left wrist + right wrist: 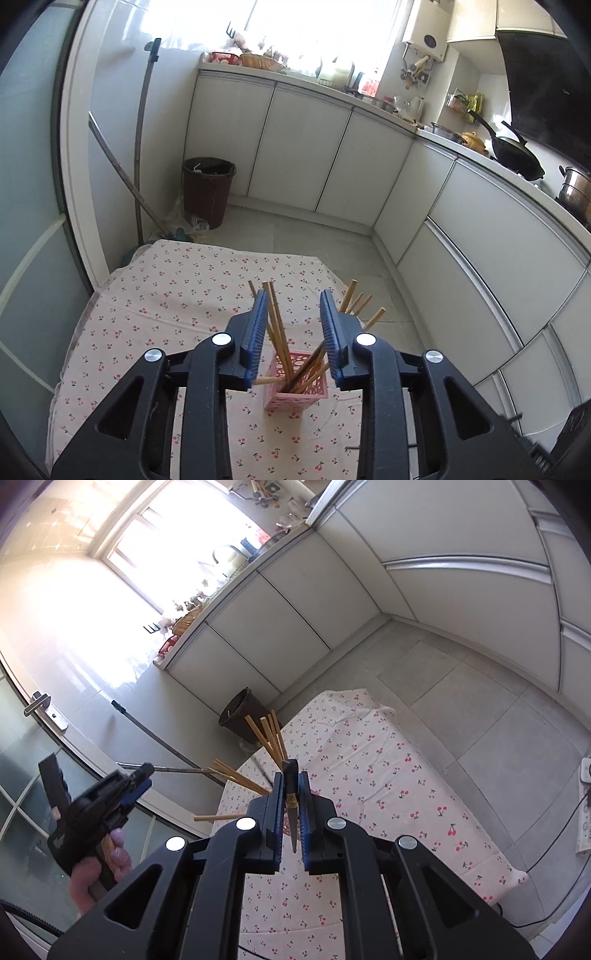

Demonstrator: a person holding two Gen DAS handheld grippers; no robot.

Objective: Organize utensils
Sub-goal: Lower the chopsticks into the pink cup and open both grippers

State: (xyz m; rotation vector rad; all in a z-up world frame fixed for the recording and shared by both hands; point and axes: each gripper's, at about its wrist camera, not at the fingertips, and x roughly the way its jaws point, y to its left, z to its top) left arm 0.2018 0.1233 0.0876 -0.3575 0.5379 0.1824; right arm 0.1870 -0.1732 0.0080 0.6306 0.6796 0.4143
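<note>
A pink perforated holder [295,384] stands on the cherry-print tablecloth [166,295], with several wooden chopsticks [277,325] and one dark chopstick leaning out of it. My left gripper [293,299] is open above the holder, its blue pads either side of the sticks, empty. My right gripper [290,779] is shut on a dark chopstick [291,805] that has a gold band, held upright over the table. Wooden chopsticks [267,738] fan out just behind it. The left gripper [136,786] also shows in the right wrist view at the left, held by a hand.
A brown waste bin [207,190] stands on the floor beyond the table, with a mop handle [142,147] leaning on the wall. White cabinets [295,147] run along the back and right. A wok [517,155] and pots sit on the counter.
</note>
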